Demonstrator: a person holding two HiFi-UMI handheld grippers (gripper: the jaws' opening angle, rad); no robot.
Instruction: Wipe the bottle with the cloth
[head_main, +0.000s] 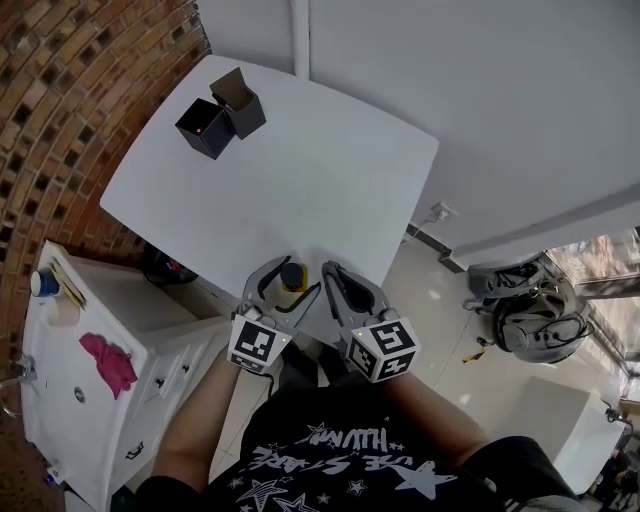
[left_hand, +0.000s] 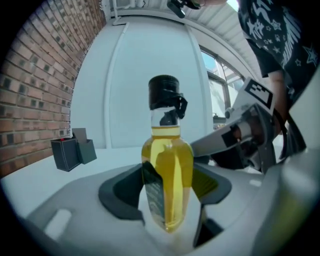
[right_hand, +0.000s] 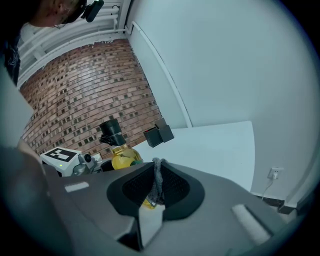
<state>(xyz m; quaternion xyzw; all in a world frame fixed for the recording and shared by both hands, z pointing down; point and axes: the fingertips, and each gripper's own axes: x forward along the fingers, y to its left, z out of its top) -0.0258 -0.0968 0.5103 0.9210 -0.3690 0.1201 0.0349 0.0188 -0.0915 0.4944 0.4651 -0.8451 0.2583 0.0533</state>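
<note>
Left claw pinches the yellow-filled bottle at the edge of the desk; right claw clamps the grey cloth, best pressed flat and swept round the steadied bottle.

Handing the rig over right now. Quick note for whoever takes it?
Left tongs: shut on the bottle, held upright at the near edge of the table.
Right tongs: shut on the grey cloth, close beside the bottle; whether they touch is unclear.
Done: bottle and cloth both picked up.
Left: wipe the bottle with the cloth; nothing shows whether any wiping is done.
</note>
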